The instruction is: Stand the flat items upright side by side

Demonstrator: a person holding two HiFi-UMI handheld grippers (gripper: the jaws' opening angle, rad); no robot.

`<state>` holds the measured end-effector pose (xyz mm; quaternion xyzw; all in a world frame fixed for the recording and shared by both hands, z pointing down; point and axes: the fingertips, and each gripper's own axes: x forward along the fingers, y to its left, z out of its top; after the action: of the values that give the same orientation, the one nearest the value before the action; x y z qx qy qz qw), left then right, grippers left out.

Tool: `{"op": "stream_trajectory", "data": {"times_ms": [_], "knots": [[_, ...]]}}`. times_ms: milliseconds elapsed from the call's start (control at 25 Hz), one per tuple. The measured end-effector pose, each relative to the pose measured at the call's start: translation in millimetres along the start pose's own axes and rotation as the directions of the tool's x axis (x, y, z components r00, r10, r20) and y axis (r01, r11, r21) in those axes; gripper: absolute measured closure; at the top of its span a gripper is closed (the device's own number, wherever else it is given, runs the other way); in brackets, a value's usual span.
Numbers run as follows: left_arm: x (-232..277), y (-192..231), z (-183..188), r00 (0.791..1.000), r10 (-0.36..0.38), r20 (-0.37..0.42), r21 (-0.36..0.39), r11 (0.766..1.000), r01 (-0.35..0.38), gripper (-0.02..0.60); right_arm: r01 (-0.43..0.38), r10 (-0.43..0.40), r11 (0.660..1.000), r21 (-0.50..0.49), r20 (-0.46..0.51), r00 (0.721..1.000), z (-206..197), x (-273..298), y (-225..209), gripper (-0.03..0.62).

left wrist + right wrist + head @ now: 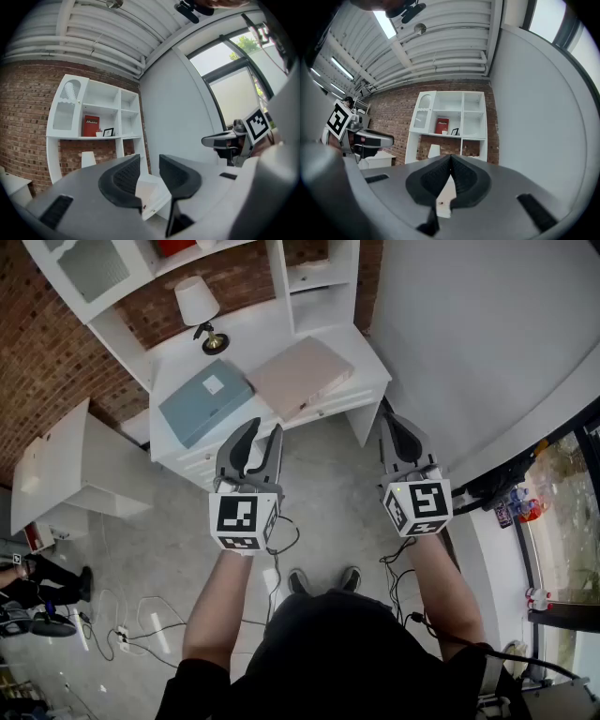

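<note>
Two flat items lie face-down on the white counter, a blue one and a pink one. They sit side by side and almost touch, so neither has been stood up yet. One small lamp stands behind them, which I'd guess leaves the front of the counter as the place to work.

Both grippers are held level, short of the counter's edge, as if about to reach in. The left gripper has its jaws a little apart with nothing between them, perhaps ready to take an edge. The right gripper has its jaws pressed together on nothing, and it looks better suited to propping or nudging.
</note>
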<state>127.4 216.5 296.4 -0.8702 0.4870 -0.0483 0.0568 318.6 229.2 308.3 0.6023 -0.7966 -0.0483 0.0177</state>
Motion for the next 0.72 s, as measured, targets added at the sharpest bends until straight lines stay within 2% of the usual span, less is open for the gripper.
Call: {"op": "stream_trajectory", "data": {"times_ms": [280,400,520,640,720], "knots": [[13.1,-20.9,0.6,1.0,0.016,-0.003,0.007,1.0,-0.016,0.457,-0.034,0.034,0.999,0.018,-0.002,0.999,-8.7,1.5,-19.9,0.594],[13.9,-27.1,-0.9,0.999,0.041,-0.01,0.005,0.999,-0.041,0.457,-0.083,0.086,0.99,0.114,-0.028,0.996,-26.5,3.5,-30.1,0.591],[11.3,-26.0,-6.9,0.996,0.081,-0.026,-0.001,0.997,-0.081,0.457,-0.094,0.106,0.973,0.211,-0.046,0.993,-45.2,7.0,-46.2,0.585],[5.9,-22.5,-15.2,0.992,0.117,-0.05,0.002,0.993,-0.117,0.457,-0.089,0.11,0.96,0.267,-0.063,0.992,-59.6,12.1,-58.6,0.5],[4.8,-18.5,-23.2,0.989,0.126,-0.073,-0.007,0.992,-0.127,0.452,-0.092,0.112,0.959,0.269,-0.063,0.992,-63.2,16.1,-61.2,0.462]]}}
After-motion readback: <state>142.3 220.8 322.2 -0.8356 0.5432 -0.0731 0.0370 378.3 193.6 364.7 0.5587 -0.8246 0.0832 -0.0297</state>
